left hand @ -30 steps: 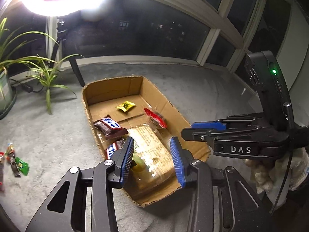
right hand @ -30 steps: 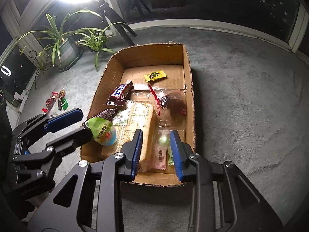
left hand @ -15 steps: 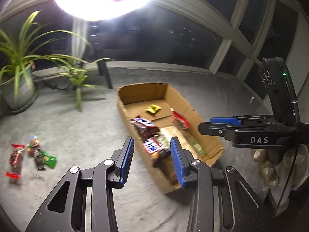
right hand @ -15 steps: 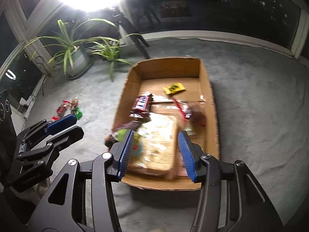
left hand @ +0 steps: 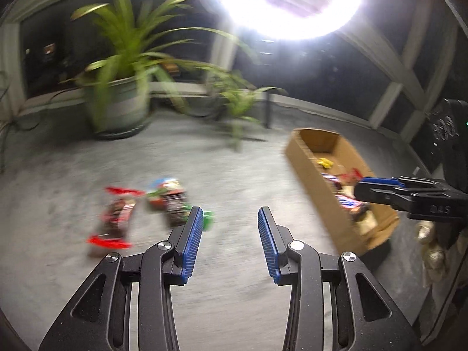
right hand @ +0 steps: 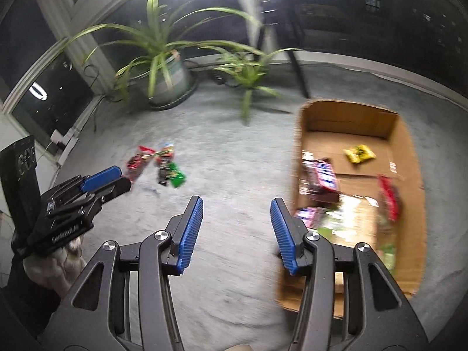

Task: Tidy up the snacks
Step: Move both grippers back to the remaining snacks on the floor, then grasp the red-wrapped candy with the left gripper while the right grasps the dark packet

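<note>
Over grey carpet (right hand: 234, 152), both tongs, left (left hand: 229, 241) and right (right hand: 237, 234), gape, seemingly empty.

We cannot read the blurred loose snack wrappers (left hand: 140, 213) on the carpet; the cardboard box (right hand: 301, 175) contents smear together too.

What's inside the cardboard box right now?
The cardboard box holds a yellow packet near its far end, a dark candy bar, a red wrapper and pale clear-wrapped packs. Anything beneath those packs is covered, and blur hides the labels.
</note>
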`<state>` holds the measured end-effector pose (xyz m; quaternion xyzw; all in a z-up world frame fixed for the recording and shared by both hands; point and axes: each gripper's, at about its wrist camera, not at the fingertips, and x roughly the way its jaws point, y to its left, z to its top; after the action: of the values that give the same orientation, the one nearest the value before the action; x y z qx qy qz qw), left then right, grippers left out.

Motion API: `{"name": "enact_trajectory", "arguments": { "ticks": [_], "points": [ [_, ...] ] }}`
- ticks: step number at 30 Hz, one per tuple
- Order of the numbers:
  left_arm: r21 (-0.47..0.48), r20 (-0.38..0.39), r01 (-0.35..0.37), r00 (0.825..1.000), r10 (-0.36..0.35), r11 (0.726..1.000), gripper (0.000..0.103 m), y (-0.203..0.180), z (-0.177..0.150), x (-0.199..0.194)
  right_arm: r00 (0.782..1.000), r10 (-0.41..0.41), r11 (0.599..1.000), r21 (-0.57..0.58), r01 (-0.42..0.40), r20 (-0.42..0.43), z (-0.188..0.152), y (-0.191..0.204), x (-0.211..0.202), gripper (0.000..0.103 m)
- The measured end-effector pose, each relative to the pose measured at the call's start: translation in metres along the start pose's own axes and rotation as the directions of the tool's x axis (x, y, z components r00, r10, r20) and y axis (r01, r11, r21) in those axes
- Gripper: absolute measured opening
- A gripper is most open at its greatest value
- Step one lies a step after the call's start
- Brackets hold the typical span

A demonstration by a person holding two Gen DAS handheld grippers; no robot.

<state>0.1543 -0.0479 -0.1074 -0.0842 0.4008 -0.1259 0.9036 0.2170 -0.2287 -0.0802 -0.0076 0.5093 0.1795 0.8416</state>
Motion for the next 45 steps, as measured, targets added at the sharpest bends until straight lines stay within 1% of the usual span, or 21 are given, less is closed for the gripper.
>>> {"name": "enact_trajectory", "arguments": {
  "ticks": [3, 6, 9, 12, 14, 15, 16, 18, 23, 25, 27, 34, 35, 36, 40, 41, 43, 45],
  "points": [
    [-0.018, -0.006, -0.050, 0.999, 0.050, 0.999, 0.037, 0.034, -0.003, -0.004, 1.000, 0.028, 0.999, -0.041, -0.028, 0.003, 0.005, 0.025, 0.017, 0.050],
    [-0.024, -0.018, -0.082, 0.997, 0.082, 0.996, 0.037, 0.059, -0.005, -0.002, 0.999, 0.047, 0.997, -0.065, -0.048, -0.010, 0.011, 0.047, 0.039, 0.050],
    [-0.021, -0.034, -0.103, 0.994, 0.103, 0.994, 0.037, 0.078, -0.008, 0.002, 0.996, 0.083, 0.994, -0.068, -0.084, -0.028, 0.017, 0.065, 0.059, 0.050],
    [-0.025, -0.049, -0.107, 0.993, 0.106, 0.994, 0.037, 0.094, -0.011, 0.007, 0.993, 0.107, 0.992, -0.065, -0.110, -0.050, 0.022, 0.079, 0.078, 0.050],
    [-0.028, -0.062, -0.105, 0.993, 0.103, 0.994, 0.038, 0.102, -0.012, 0.011, 0.992, 0.104, 0.992, -0.072, -0.108, -0.066, 0.026, 0.089, 0.092, 0.050],
    [-0.030, -0.067, -0.100, 0.993, 0.098, 0.994, 0.040, 0.105, -0.012, 0.013, 0.993, 0.093, 0.992, -0.080, -0.099, -0.073, 0.027, 0.094, 0.098, 0.050],
    [-0.030, -0.072, -0.093, 0.993, 0.091, 0.995, 0.044, 0.107, -0.013, 0.015, 0.993, 0.082, 0.992, -0.090, -0.089, -0.080, 0.028, 0.098, 0.106, 0.050],
    [-0.026, -0.080, -0.084, 0.993, 0.082, 0.996, 0.046, 0.111, -0.013, 0.018, 0.994, 0.062, 0.991, -0.109, -0.072, -0.094, 0.029, 0.105, 0.118, 0.050],
    [-0.016, -0.102, -0.073, 0.992, 0.071, 0.997, 0.046, 0.116, -0.010, 0.030, 0.992, -0.001, 0.987, -0.162, -0.020, -0.130, 0.029, 0.117, 0.147, 0.050],
    [-0.014, -0.111, -0.067, 0.992, 0.065, 0.998, 0.046, 0.118, -0.009, 0.036, 0.990, -0.025, 0.983, -0.185, -0.001, -0.138, 0.028, 0.121, 0.155, 0.048],
    [-0.006, -0.123, -0.063, 0.991, 0.061, 0.998, 0.046, 0.120, -0.008, 0.043, 0.989, -0.032, 0.981, -0.192, 0.003, -0.147, 0.028, 0.123, 0.161, 0.045],
    [0.002, -0.140, -0.037, 0.989, 0.037, 0.999, 0.048, 0.121, -0.006, 0.057, 0.985, -0.050, 0.976, -0.218, 0.014, -0.162, 0.027, 0.131, 0.176, 0.043],
    [0.005, -0.141, -0.031, 0.990, 0.032, 0.999, 0.048, 0.120, -0.005, 0.058, 0.985, -0.050, 0.976, -0.219, 0.013, -0.164, 0.028, 0.131, 0.177, 0.042],
    [0.005, -0.143, -0.028, 0.989, 0.029, 1.000, 0.048, 0.119, -0.005, 0.060, 0.985, -0.051, 0.976, -0.219, 0.014, -0.165, 0.029, 0.132, 0.178, 0.039],
    [-0.002, -0.150, -0.021, 0.989, 0.020, 1.000, 0.048, 0.122, -0.004, 0.064, 0.984, -0.062, 0.970, -0.241, 0.020, -0.166, 0.032, 0.132, 0.181, 0.038],
    [-0.007, -0.153, -0.016, 0.988, 0.015, 1.000, 0.048, 0.123, -0.004, 0.065, 0.984, -0.064, 0.969, -0.244, 0.021, -0.169, 0.032, 0.133, 0.182, 0.038],
    [-0.002, -0.158, -0.013, 0.987, 0.012, 1.000, 0.045, 0.124, -0.005, 0.068, 0.983, -0.074, 0.966, -0.257, 0.029, -0.169, 0.032, 0.134, 0.184, 0.025],
    [0.007, -0.158, -0.025, 0.987, 0.026, 1.000, 0.043, 0.124, -0.006, 0.071, 0.982, -0.069, 0.965, -0.260, 0.021, -0.177, 0.032, 0.135, 0.186, 0.024]
  ]
}}
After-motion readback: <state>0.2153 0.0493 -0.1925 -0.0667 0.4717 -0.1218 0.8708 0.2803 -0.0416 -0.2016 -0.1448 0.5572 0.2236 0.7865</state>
